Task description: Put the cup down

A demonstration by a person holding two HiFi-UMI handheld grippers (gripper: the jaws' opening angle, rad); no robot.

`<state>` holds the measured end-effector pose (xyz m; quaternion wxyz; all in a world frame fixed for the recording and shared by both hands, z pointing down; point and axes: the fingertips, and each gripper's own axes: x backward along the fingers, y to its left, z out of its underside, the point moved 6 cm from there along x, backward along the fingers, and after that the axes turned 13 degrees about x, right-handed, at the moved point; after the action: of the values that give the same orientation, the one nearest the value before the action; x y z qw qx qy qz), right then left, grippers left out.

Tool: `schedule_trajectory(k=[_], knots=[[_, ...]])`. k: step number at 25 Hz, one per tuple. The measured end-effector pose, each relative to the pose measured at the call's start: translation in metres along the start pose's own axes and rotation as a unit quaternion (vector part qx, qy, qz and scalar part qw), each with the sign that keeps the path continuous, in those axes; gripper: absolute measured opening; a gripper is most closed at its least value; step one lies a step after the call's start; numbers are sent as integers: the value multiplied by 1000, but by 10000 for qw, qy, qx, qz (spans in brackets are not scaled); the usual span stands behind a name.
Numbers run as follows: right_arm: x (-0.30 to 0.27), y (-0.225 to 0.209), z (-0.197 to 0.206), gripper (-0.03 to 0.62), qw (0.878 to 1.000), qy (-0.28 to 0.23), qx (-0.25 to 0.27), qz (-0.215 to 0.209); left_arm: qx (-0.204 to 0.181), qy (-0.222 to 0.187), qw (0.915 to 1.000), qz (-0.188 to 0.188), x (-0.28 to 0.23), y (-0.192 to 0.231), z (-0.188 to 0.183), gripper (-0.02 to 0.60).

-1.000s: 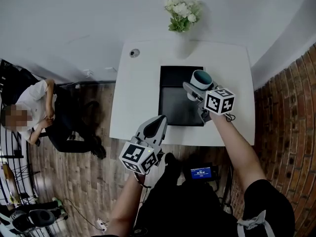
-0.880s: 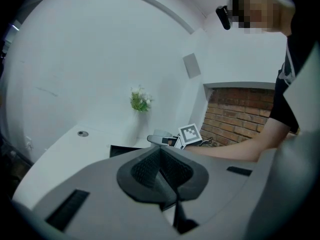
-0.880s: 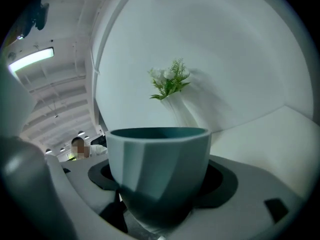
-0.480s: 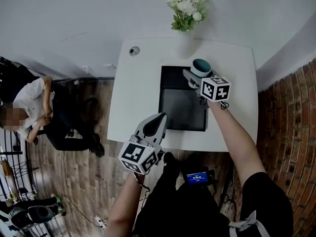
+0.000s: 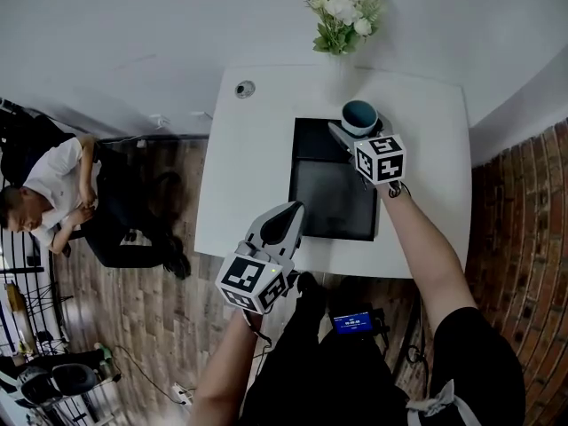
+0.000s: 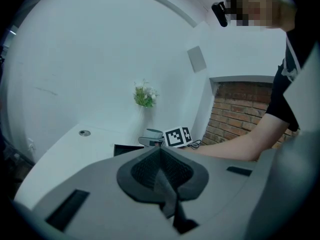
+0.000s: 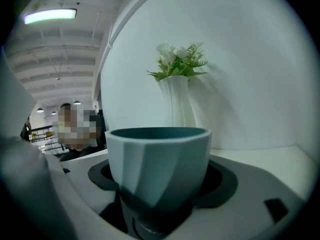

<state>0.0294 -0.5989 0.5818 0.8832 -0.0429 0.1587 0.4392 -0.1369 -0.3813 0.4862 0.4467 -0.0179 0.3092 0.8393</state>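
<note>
A teal cup (image 5: 359, 115) with a pale outside sits between the jaws of my right gripper (image 5: 352, 128), which is shut on it at the far right corner of the black mat (image 5: 330, 193). In the right gripper view the cup (image 7: 159, 164) stands upright and fills the middle, with the right gripper (image 7: 159, 194) clamped on its lower part. I cannot tell whether its base touches the table. My left gripper (image 5: 289, 215) hangs at the table's near edge, shut and empty. Its pads (image 6: 162, 171) are pressed together in the left gripper view.
A white vase of flowers (image 5: 342, 16) stands at the back of the white table (image 5: 248, 167), just behind the cup. A small round metal fitting (image 5: 245, 89) sits at the back left. A person (image 5: 49, 198) sits on the floor to the left. A brick wall (image 5: 524, 264) runs along the right.
My right gripper has carried the cup from over the mat's right side toward the mat's far corner, nearer the vase. The left gripper has stayed in place.
</note>
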Motion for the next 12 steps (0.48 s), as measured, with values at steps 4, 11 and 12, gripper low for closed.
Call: schedule_trajectory(k=[4, 11, 12], knots=[[-2, 7, 1, 405, 9992, -60, 377, 120, 31, 21, 10000, -51, 1, 2, 2, 8], [4, 16, 7, 405, 9967, -107, 746, 305, 38, 11, 10000, -38, 1, 0, 4, 8], [5, 17, 7, 405, 9964, -90, 787, 314, 38, 10, 10000, -38, 1, 0, 4, 8]])
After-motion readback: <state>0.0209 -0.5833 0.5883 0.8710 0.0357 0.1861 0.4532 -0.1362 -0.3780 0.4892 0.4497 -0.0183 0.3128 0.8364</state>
